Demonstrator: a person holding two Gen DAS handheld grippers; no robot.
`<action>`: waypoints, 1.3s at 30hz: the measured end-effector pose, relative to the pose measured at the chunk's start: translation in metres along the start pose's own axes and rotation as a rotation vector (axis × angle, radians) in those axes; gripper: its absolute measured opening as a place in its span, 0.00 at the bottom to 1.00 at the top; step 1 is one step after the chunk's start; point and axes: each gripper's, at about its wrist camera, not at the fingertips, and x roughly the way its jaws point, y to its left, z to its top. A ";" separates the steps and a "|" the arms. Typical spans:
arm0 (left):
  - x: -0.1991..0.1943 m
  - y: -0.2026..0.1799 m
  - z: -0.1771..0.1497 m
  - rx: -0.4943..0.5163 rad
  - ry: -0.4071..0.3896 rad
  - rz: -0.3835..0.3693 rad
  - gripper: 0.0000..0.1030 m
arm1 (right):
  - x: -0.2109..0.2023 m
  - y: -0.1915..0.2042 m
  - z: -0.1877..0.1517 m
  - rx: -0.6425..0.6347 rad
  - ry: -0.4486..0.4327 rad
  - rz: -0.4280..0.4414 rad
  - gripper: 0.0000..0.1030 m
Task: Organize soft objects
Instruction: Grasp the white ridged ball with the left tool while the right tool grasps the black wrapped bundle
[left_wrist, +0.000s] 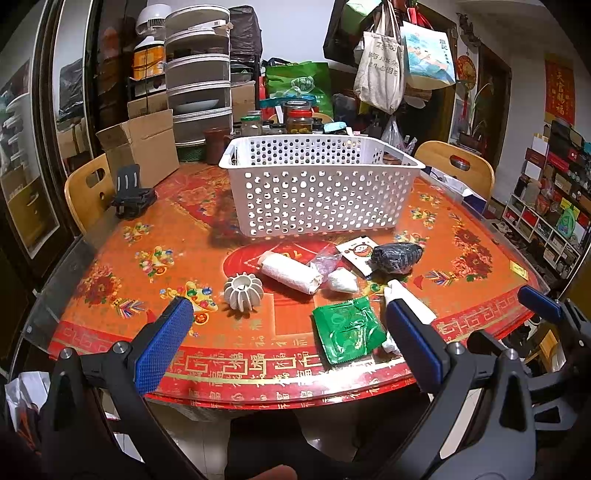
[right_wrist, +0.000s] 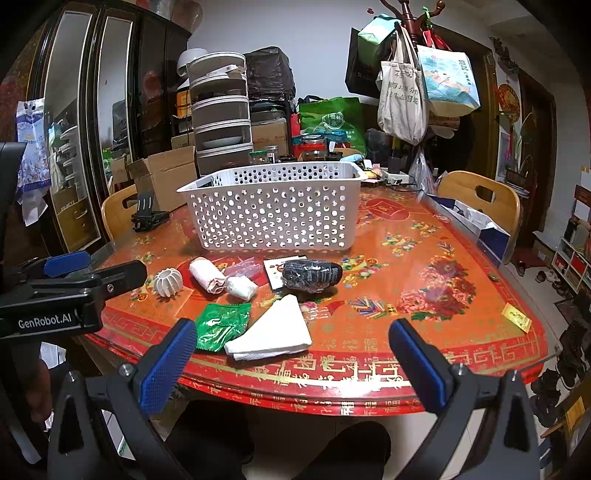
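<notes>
nothing done yet: basket (left_wrist: 317, 184) looks empty, soft stuff like green pack (left_wrist: 347, 328) & white roll (left_wrist: 288, 271) all on table (left_wrist: 110, 280). left tongs (left_wrist: 291, 339) & right tongs (right_wrist: 295, 362) both spread wide, holding nothing.

The left gripper (left_wrist: 288, 332) is hovering over the table's (left_wrist: 110, 266) near edge, jaws spread wide. Between its fingers a green packet (left_wrist: 347, 328) is lying by that edge. Farther in, a ribbed white ball (left_wrist: 243, 291), a white roll (left_wrist: 290, 273) and a dark bundle (left_wrist: 397, 256) are lying before the white basket (left_wrist: 317, 192).
</notes>
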 end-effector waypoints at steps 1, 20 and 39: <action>0.000 0.000 0.000 0.000 0.000 -0.001 1.00 | 0.000 0.000 0.000 0.000 0.001 0.000 1.00; -0.002 0.027 -0.001 -0.043 -0.118 0.057 1.00 | -0.004 -0.020 -0.003 0.078 -0.117 -0.017 1.00; 0.114 0.072 -0.013 -0.059 0.127 -0.036 0.91 | 0.096 -0.044 0.018 0.142 0.146 0.036 1.00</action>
